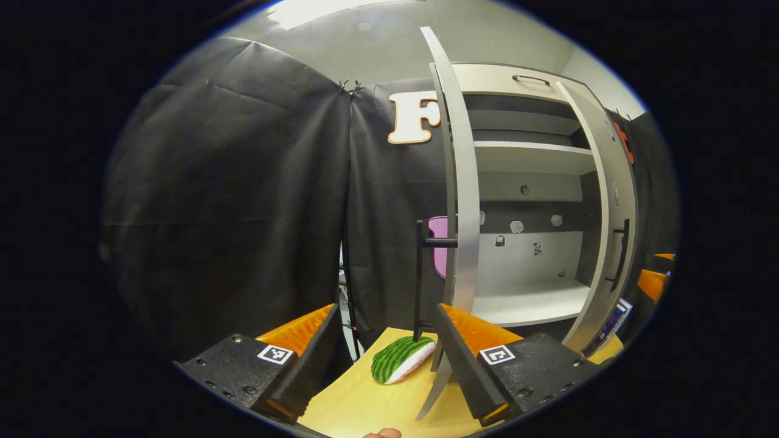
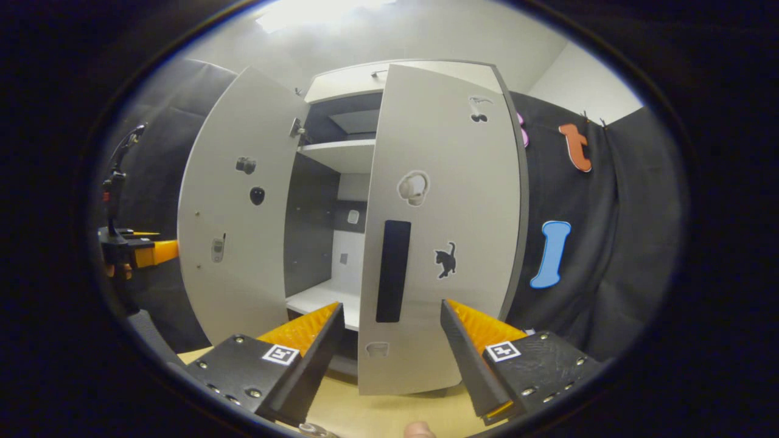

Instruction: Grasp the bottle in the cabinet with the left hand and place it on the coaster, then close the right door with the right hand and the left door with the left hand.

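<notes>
Jaws wide on both grippers, left gripper level beside left door, right gripper facing right door

Both the left gripper and the right gripper have textured black finger mounts studded with small screws, each mount carrying a square black-and-white marker near its top.

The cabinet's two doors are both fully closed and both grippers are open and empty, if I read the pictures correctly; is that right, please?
Not quite: the doors are not closed. In the right gripper view the left door stands wide open and the right door is ajar, with the cabinet's shelf visible between them. The rest holds: the right gripper and the left gripper are open and empty.
</notes>
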Motion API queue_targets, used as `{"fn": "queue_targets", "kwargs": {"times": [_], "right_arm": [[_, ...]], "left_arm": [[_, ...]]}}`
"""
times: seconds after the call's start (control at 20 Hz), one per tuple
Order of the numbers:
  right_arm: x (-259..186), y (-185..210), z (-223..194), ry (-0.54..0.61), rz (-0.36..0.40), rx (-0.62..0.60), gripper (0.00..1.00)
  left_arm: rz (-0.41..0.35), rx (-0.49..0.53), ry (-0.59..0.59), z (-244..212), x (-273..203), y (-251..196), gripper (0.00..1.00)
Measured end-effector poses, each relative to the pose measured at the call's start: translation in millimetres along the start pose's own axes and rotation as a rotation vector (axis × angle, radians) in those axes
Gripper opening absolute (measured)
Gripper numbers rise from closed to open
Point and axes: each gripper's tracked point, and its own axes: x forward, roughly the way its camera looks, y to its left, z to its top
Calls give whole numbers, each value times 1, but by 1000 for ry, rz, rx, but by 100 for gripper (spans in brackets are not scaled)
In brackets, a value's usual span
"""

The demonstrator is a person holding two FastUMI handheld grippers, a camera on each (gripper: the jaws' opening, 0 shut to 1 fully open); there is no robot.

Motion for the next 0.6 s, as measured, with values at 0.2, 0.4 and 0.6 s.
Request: {"fn": "queue_targets", "kwargs": {"times": [0.2, 0.4, 0.6], "right_arm": [[4, 0, -5, 4, 12, 2, 95], [8, 3, -6, 0, 30, 6, 96], [8, 3, -8, -1, 42, 13, 96]], "left_arm": [[-5, -18, -5, -1, 1, -2, 95], [2, -17, -3, -5, -1, -5, 95], [1, -37, -1, -5, -2, -7, 95]]}}
